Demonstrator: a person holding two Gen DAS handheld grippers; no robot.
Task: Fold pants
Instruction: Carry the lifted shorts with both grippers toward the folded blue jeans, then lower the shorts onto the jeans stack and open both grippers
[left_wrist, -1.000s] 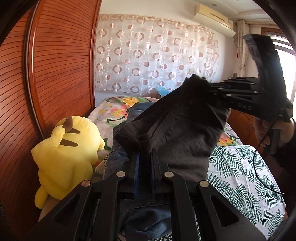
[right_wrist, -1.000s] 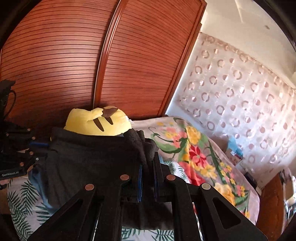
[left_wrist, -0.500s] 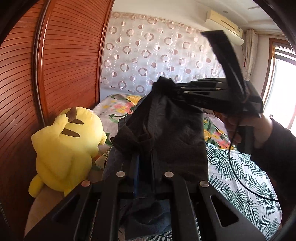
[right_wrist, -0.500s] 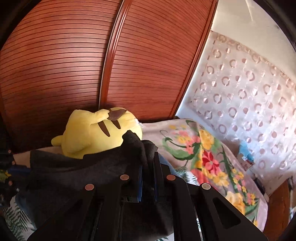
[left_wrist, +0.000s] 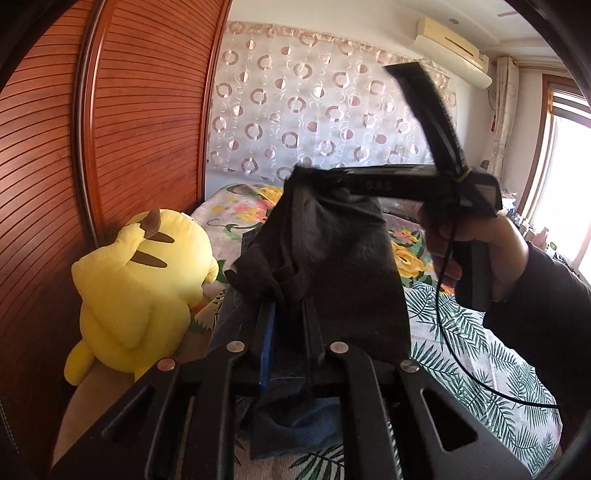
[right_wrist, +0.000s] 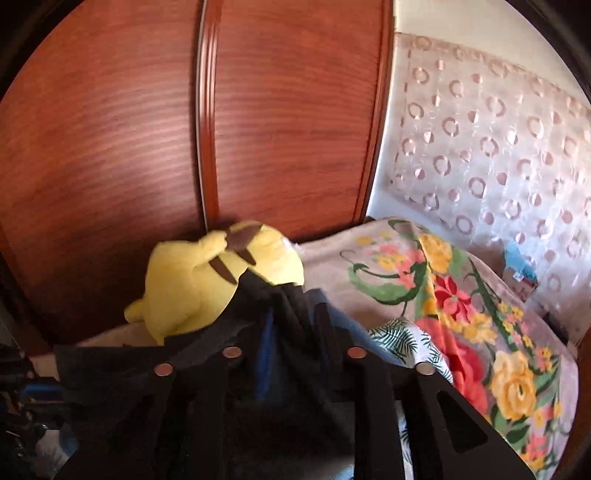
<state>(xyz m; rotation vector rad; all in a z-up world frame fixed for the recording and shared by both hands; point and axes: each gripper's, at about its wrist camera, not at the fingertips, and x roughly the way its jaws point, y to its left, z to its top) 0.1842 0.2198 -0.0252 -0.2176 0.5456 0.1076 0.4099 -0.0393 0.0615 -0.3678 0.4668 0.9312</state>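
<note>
Dark grey pants (left_wrist: 332, 258) hang folded between both grippers above the bed. My left gripper (left_wrist: 288, 306) pinches the near edge of the cloth, and its jaws are just starting to ease apart. In the left wrist view my right gripper (left_wrist: 306, 175), held by a hand (left_wrist: 476, 240), reaches in from the right with the far fold draped at its tip. From its own blurred view the right gripper (right_wrist: 293, 314) has its jaws opening, the dark pants (right_wrist: 122, 373) lying loose between and over the fingers. Blue jeans (left_wrist: 295, 424) lie underneath.
A yellow plush toy (left_wrist: 140, 280) sits on the left against the red-brown slatted wardrobe (left_wrist: 129, 129). The bed carries a leaf-print sheet (left_wrist: 480, 350) and a floral blanket (right_wrist: 461, 314). A circle-patterned curtain (left_wrist: 314, 122) hangs behind, and a window is at the right.
The right gripper has carried its end of the pants leftward and nearer the left gripper, narrowing the fold, and its jaws have parted. The left gripper has hardly moved.
</note>
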